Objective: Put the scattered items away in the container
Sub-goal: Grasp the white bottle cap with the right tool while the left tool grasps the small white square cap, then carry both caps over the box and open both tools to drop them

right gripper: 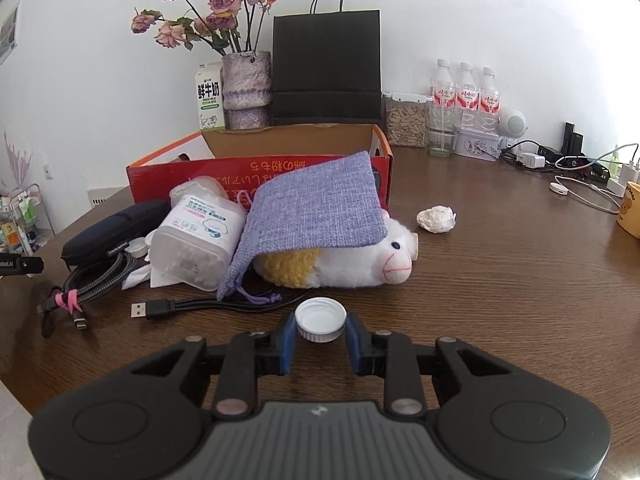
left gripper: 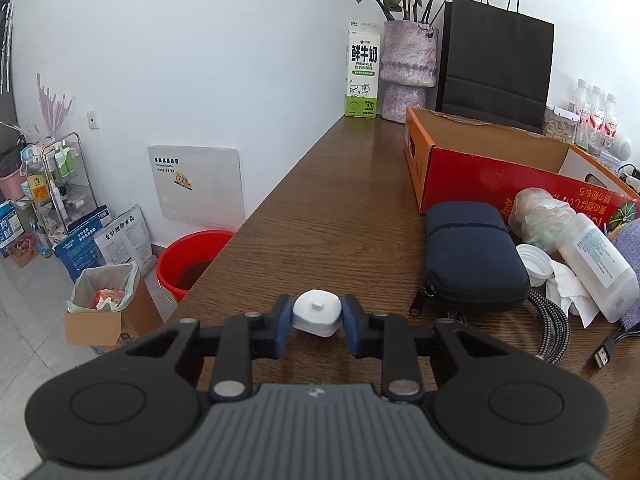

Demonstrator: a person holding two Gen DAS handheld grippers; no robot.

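Both claws clamped on small white items, red box waiting behind the clutter.

Left claw point(left gripper: 317, 317) pinched on a small white block point(left gripper: 316, 312) near the tabletop point(left gripper: 320, 208) edge; right claw point(right gripper: 320, 330) pinched on a white bottle cap point(right gripper: 320, 319), open side up. Red cardboard box point(right gripper: 256, 172) sits open toward the back, its inside mostly out of sight. Right in front of it: plush sheep point(right gripper: 360, 260) half covered by a purple cloth bag point(right gripper: 316, 216), clear plastic jar point(right gripper: 200, 236) on its side, dark zip pouch point(left gripper: 472, 256), braided cable point(right gripper: 96, 276) bundle, USB plug point(right gripper: 150, 309), crumpled tissue point(right gripper: 437, 218) off alone. Behind the box: black paper bag point(right gripper: 326, 64), vase of roses point(right gripper: 245, 88), milk carton point(left gripper: 362, 70), water bottles point(right gripper: 466, 88). Block's underside hidden by the pads; the jar's label is too small to read.
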